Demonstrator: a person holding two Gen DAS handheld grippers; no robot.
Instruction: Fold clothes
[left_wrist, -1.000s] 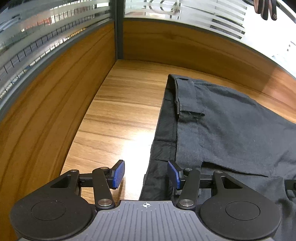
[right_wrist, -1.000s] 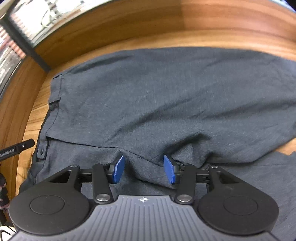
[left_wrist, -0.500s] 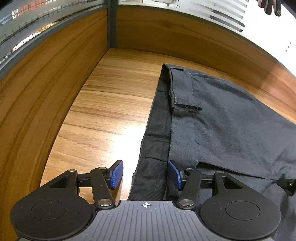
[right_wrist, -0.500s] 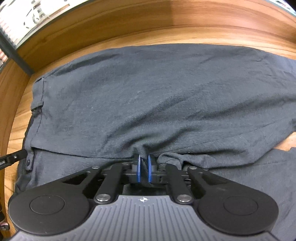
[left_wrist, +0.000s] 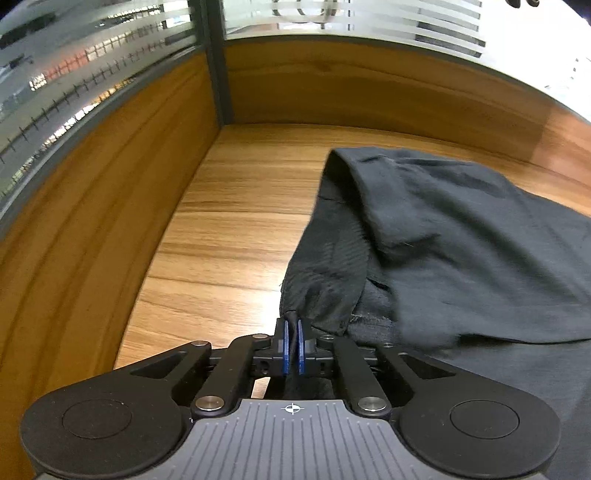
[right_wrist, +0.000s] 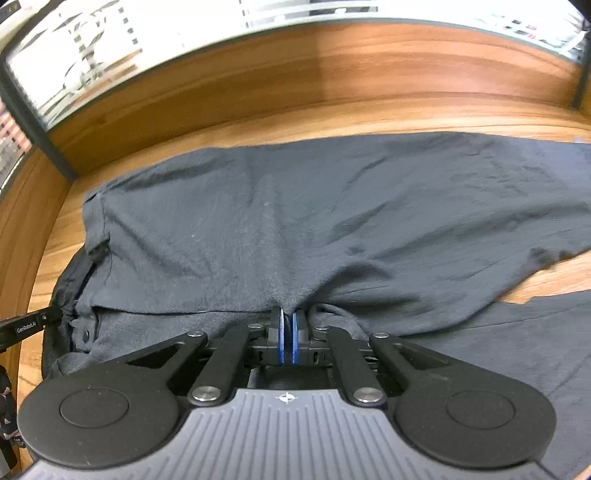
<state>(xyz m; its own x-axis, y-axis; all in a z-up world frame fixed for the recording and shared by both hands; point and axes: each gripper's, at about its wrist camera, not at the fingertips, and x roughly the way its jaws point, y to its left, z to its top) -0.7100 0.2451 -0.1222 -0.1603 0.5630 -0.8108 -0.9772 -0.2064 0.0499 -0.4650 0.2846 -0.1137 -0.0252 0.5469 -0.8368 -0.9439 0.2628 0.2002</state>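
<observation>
Dark grey trousers (right_wrist: 303, 221) lie spread across the wooden table (left_wrist: 229, 229), waist end toward the table's left back corner, legs running off toward the right edge. One leg lies doubled over the rest, a second layer showing below it near the front edge.

Left claw (left_wrist: 291, 345) – pressed together, pinching a bunched bit of the waist edge near the table's left side; the cloth there is pulled up off the wood into a tent. Right claw (right_wrist: 286, 338) – also pressed together, pinching the near edge of the upper layer at about the middle of the trousers, with creases fanning out from the pinch.

Step in hand, as I judge it: both claws have hold of the near edge and a fold is being made – cloth lifted and under tension. Whether this edge goes over toward the back edge of the table or gets drawn toward the front, I cannot tell.

Next move calls for both claws travelling together at the same height, keeping the held edge straight so the layers land flush. Thin cloth could slip out on the left, where only a small bunch is caught.
</observation>
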